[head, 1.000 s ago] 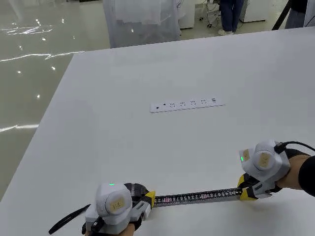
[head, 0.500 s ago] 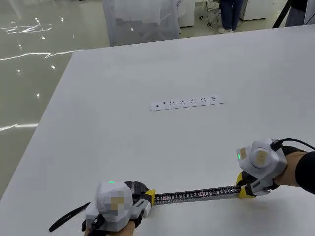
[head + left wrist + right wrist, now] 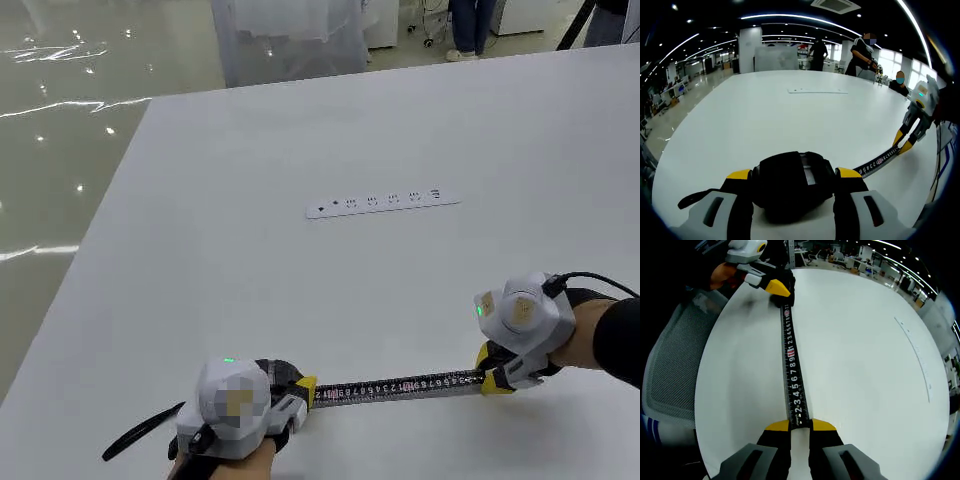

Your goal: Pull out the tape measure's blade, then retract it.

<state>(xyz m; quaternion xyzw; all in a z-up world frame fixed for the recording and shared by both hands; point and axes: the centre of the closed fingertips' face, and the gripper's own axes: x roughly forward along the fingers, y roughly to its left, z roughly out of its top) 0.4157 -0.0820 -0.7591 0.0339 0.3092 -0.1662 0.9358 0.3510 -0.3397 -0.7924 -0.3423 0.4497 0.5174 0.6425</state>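
A black tape measure case (image 3: 792, 182) sits between the yellow-tipped fingers of my left gripper (image 3: 290, 392), which is shut on it near the table's front edge. Its black blade (image 3: 398, 387) with white numbers runs right across the table to my right gripper (image 3: 490, 378), which is shut on the blade's end. In the right gripper view the blade (image 3: 792, 372) stretches from my right gripper (image 3: 800, 426) up to the case (image 3: 784, 282) in the left gripper (image 3: 780, 288). The right gripper (image 3: 905, 142) also appears at the right of the left gripper view, on the blade (image 3: 879, 161).
A white power strip (image 3: 383, 203) lies flat mid-table, well beyond the blade. The case's black wrist strap (image 3: 140, 432) trails left on the white table (image 3: 300, 130). A covered object stands past the far edge, and people stand in the background. A mesh chair (image 3: 670, 365) is beside the table.
My right gripper has moved left toward the case with the blade's end, so the exposed blade is shorter. The left gripper has stayed put with the case.
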